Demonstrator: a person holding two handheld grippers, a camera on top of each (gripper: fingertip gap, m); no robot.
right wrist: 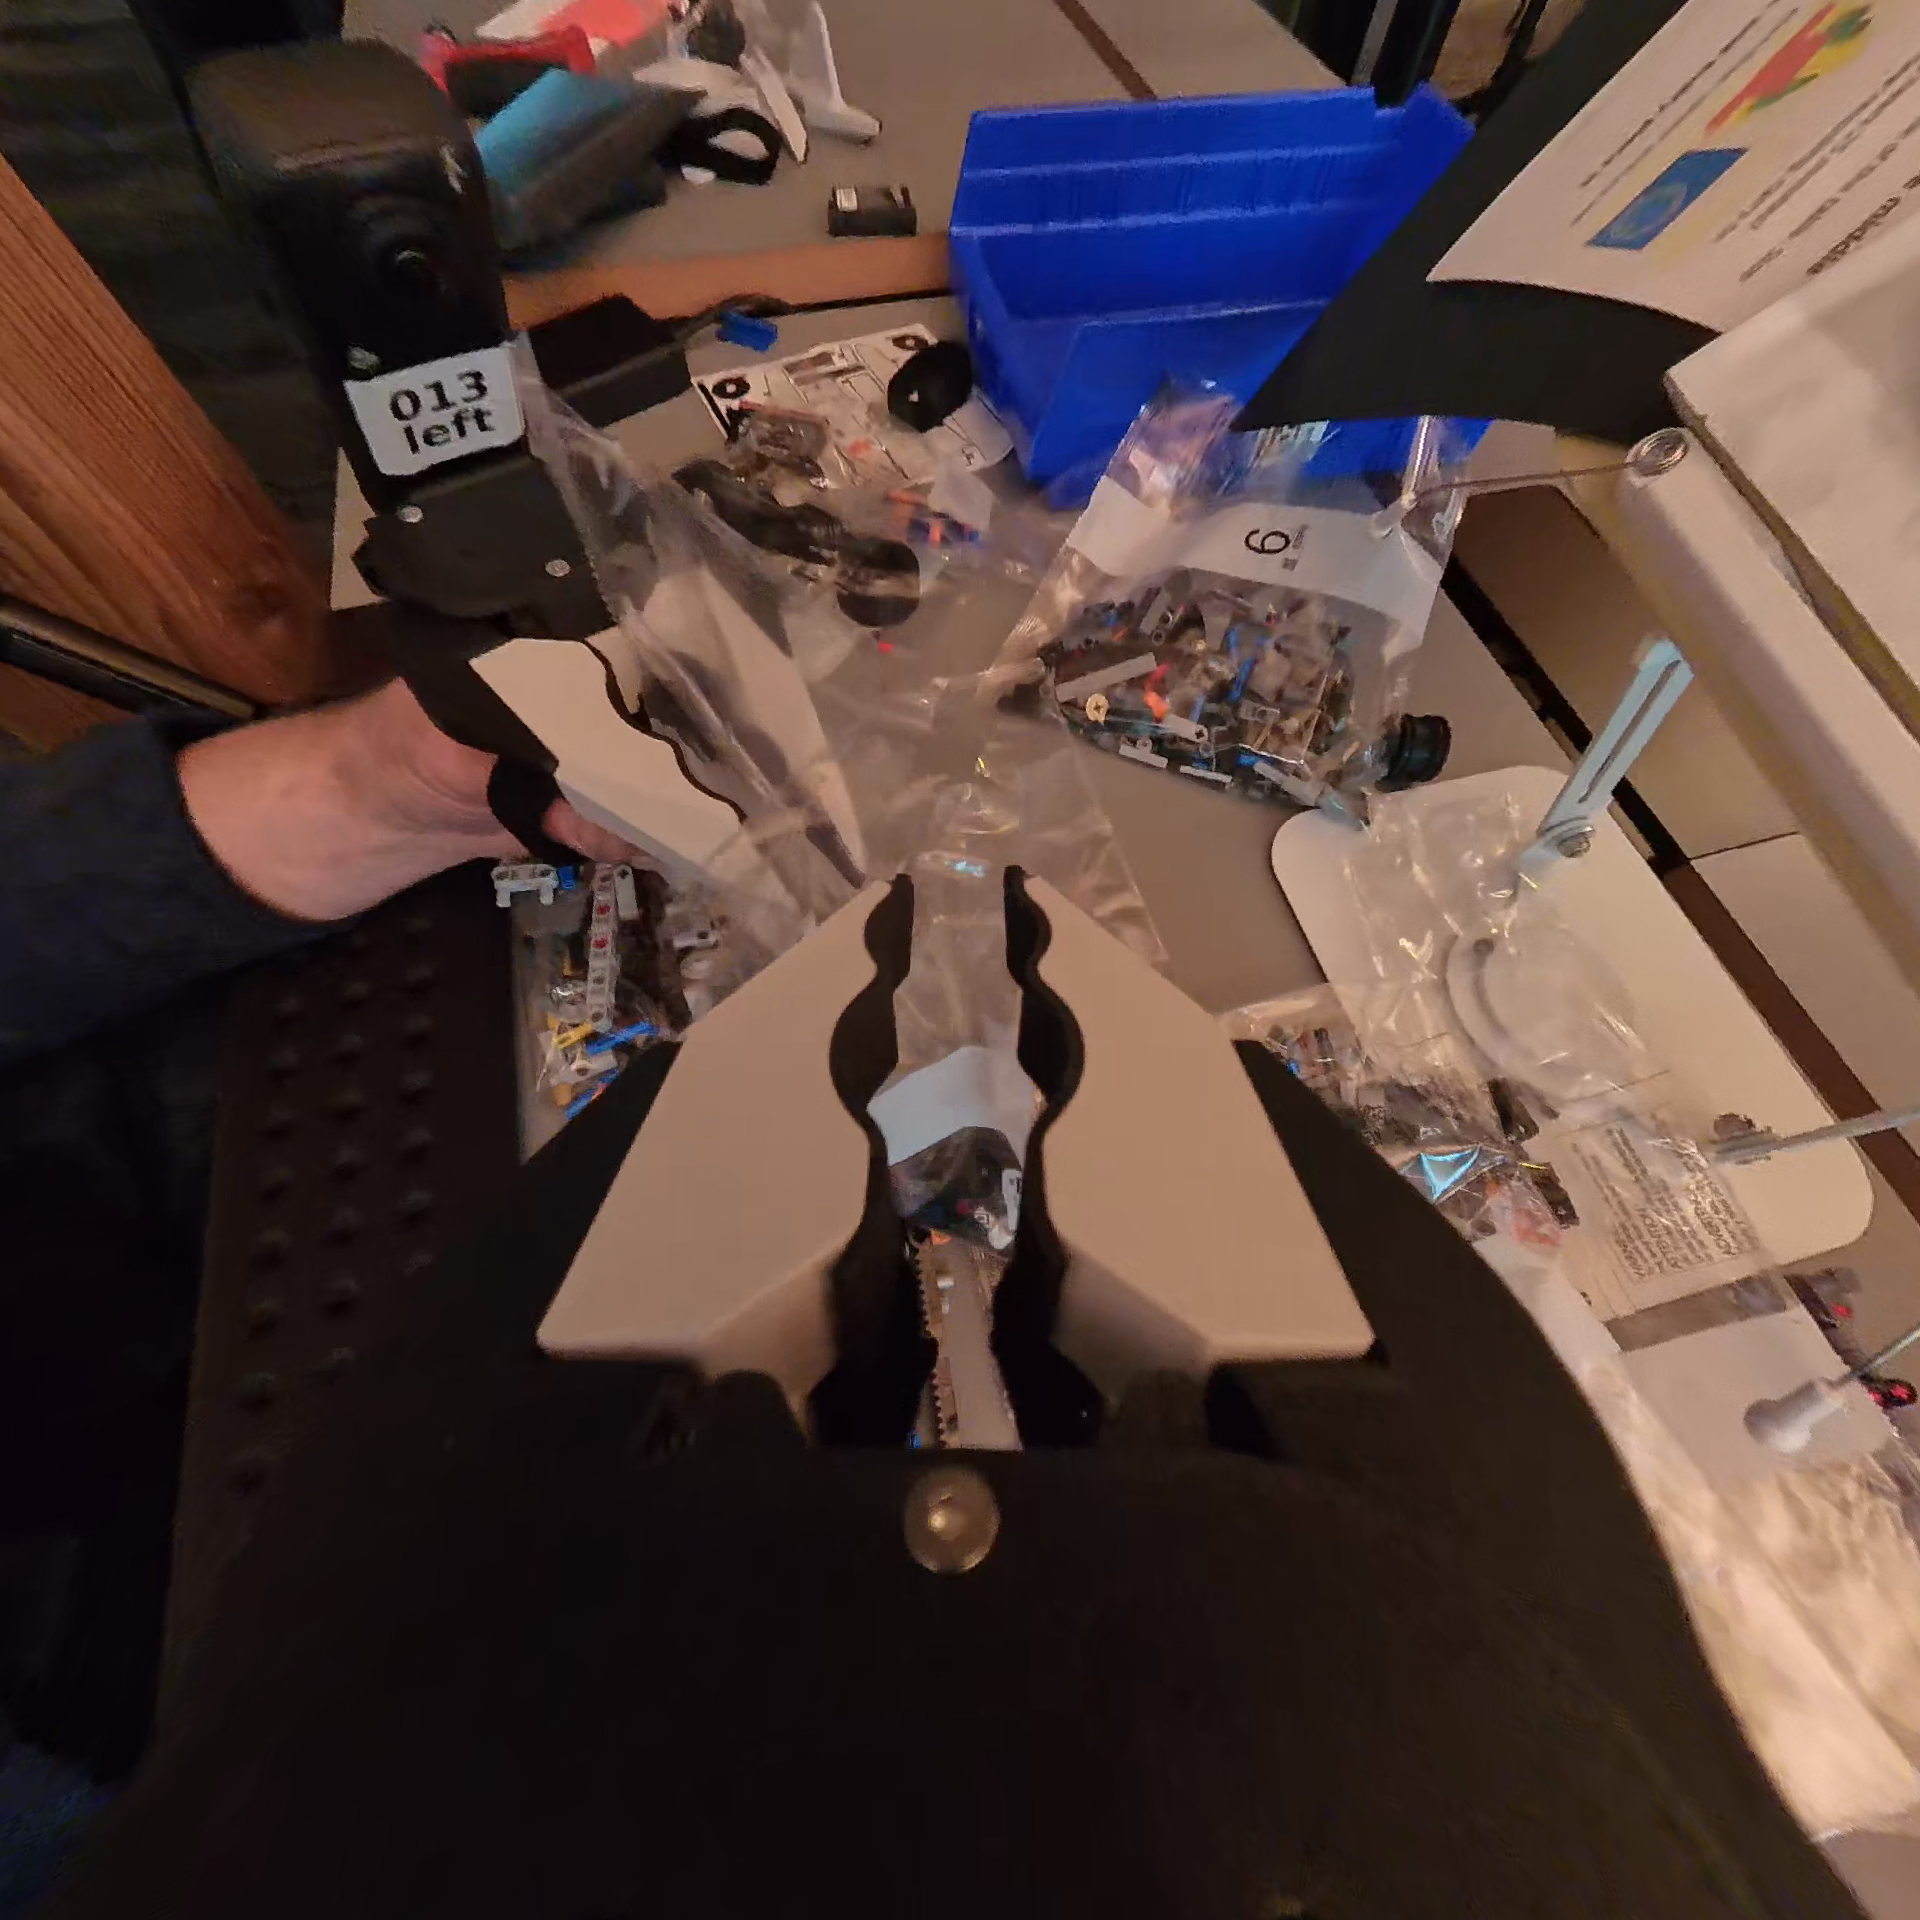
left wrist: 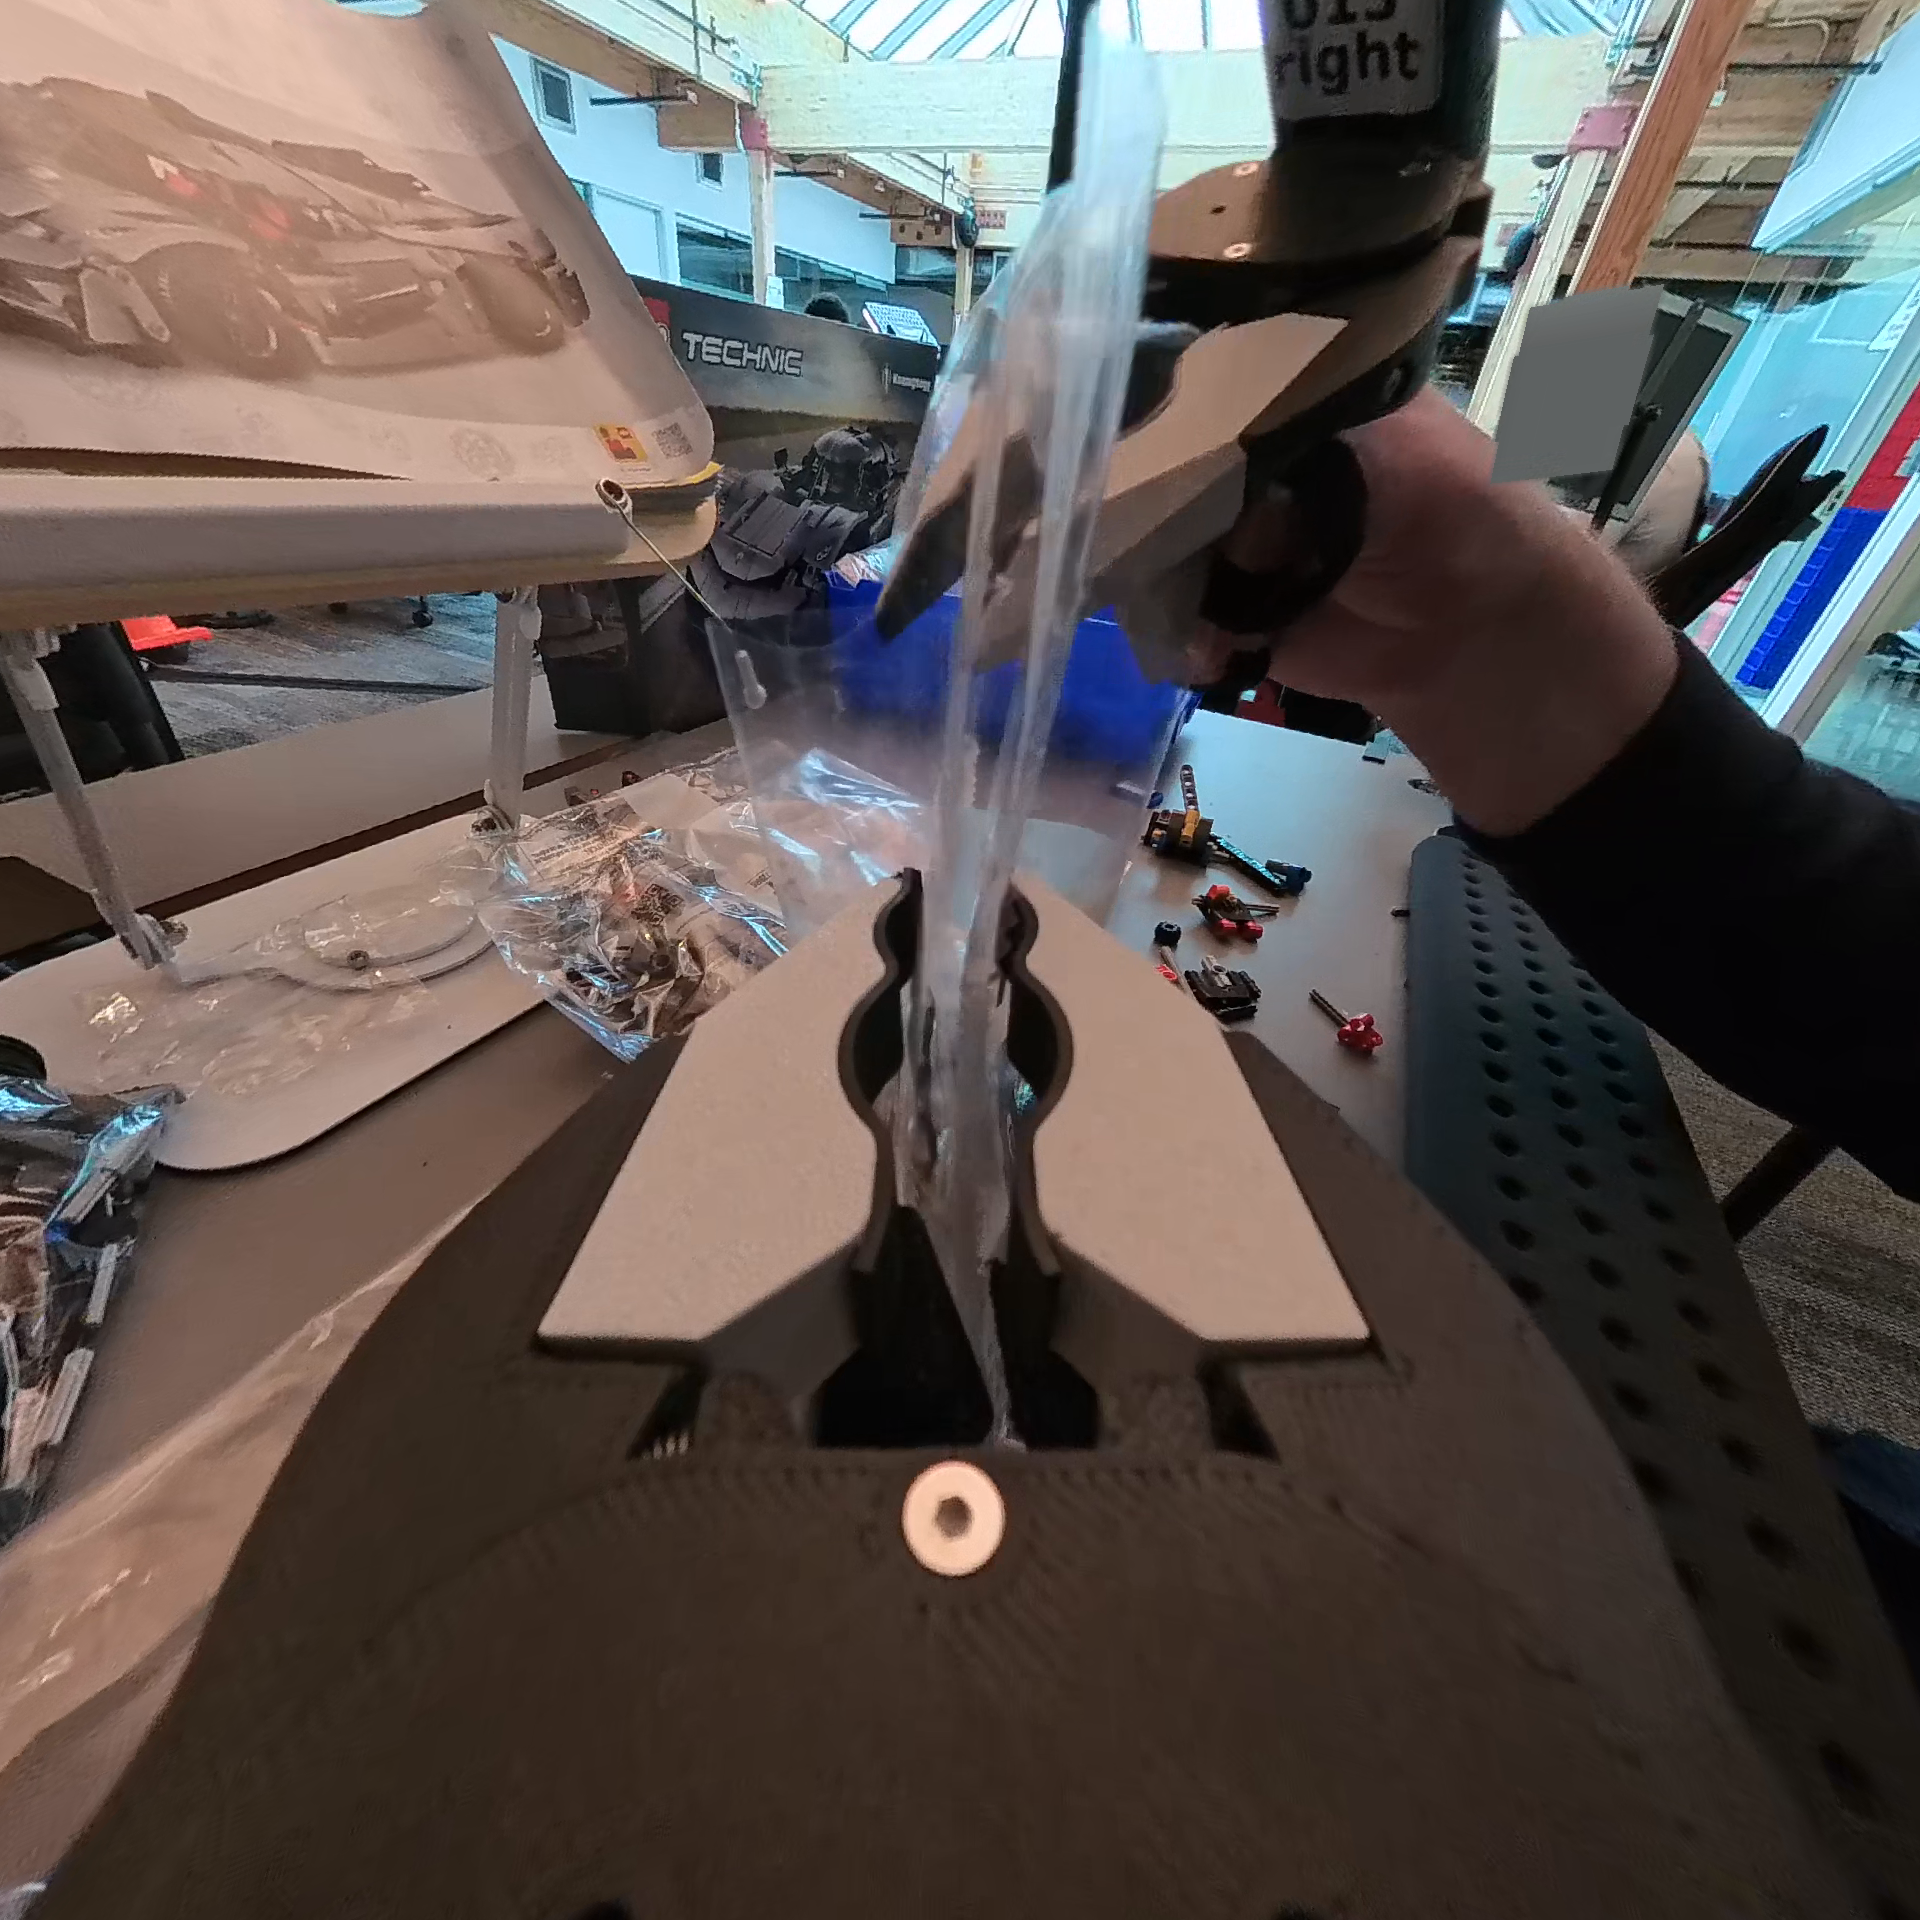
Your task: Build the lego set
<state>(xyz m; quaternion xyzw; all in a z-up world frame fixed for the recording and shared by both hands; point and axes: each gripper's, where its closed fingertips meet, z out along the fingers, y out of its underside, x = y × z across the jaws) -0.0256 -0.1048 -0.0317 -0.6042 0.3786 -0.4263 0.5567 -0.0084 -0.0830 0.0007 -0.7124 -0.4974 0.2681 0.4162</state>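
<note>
Left wrist view: left gripper (left wrist: 961,914) nearly closed, pinching a clear plastic bag (left wrist: 1039,540) between its two grey fingers (left wrist: 769,1122). Bag stretched tight, running up to the right gripper (left wrist: 935,561), held in a hand (left wrist: 1455,644) and clamped on the other end. Behind the bag, a blue bin (left wrist: 1049,675) on the grey table (left wrist: 1288,821). Small loose lego pieces (left wrist: 1226,914) lying on the table to the right. Another bag of lego pieces (left wrist: 634,925) lying to the left, beside a white stand (left wrist: 312,520) with an open booklet (left wrist: 291,239) on top.

Right wrist view: right gripper (right wrist: 958,883) with a thin gap between its tips, clear plastic bag (right wrist: 966,1039) caught between the fingers (right wrist: 1164,1143). Maybe a few small pieces inside the bag, hard to tell through the crinkles. Left gripper (right wrist: 857,878) up on the left, held in a hand (right wrist: 353,800), tips closed on the same bag. Below, more bags of lego pieces (right wrist: 1195,675) spread on the table (right wrist: 1226,862), next to the blue bin (right wrist: 1174,249). White stand (right wrist: 1538,904) base on the right.
</note>
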